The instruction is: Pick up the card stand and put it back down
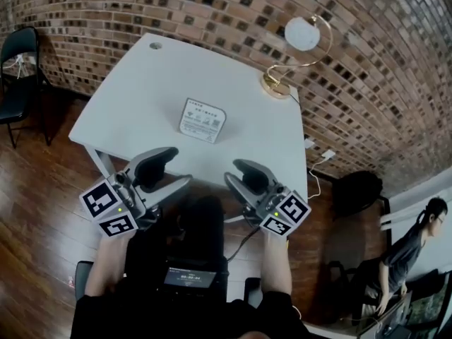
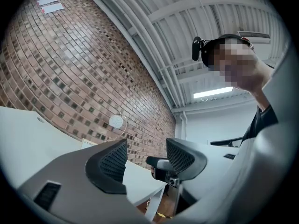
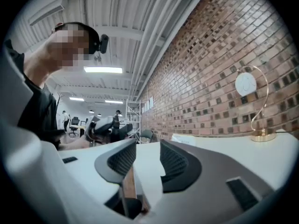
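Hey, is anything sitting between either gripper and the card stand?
Nothing visible. Only bare table lies between the card stand and the left gripper or right gripper; the lamp stands off at the far right corner.

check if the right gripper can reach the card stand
Probably yes: the right gripper is open and empty at the near edge of the table, with nothing standing between it and the card stand; the lamp stands far aside.

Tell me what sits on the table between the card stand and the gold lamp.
Nothing. In the head view, the stretch of white table between the card stand and the lamp's base is bare.
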A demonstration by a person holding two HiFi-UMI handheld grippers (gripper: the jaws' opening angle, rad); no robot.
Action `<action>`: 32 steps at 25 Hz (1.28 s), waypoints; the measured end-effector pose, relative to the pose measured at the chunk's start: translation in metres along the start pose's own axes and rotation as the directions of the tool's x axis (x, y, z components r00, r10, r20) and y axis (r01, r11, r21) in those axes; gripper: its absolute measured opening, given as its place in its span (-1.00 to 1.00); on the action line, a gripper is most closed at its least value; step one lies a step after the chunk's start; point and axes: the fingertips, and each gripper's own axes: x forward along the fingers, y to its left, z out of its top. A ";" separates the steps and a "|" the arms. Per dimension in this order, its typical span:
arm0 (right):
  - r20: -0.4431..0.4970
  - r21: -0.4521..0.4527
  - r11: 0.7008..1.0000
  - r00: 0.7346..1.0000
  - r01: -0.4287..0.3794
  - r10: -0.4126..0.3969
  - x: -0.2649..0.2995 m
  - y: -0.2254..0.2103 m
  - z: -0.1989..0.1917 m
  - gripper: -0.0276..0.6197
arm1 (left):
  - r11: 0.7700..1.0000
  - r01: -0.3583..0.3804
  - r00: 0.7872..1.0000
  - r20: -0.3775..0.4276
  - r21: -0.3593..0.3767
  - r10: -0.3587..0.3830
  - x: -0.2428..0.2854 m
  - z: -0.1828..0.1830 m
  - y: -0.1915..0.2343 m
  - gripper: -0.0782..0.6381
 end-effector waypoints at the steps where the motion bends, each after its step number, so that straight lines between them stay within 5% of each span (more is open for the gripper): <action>1: -0.035 -0.010 1.000 0.999 0.014 -0.015 0.005 -0.016 -0.005 -0.28 | 1.000 -0.004 1.000 0.003 -0.002 0.004 0.002 0.000 0.005 -0.08; 12: -0.274 -0.017 1.000 0.962 -0.008 0.003 0.078 -0.122 -0.050 -0.21 | 1.000 -0.031 0.999 0.021 0.002 0.031 0.015 0.004 0.044 -0.08; 21: -0.298 0.038 0.982 0.936 -0.183 0.186 0.140 -0.110 -0.064 -0.23 | 0.999 -0.045 0.999 -0.003 -0.019 0.045 0.018 -0.002 0.062 -0.08; 25: -0.308 0.015 0.967 0.919 -0.253 0.245 0.146 -0.101 -0.065 -0.73 | 0.999 -0.040 0.999 -0.008 -0.016 0.040 0.020 -0.003 0.060 -0.08; 32: -0.244 0.028 0.967 0.936 -0.255 0.254 0.130 -0.111 -0.025 -0.83 | 1.000 -0.014 1.000 -0.014 -0.013 0.013 0.024 0.003 0.052 -0.08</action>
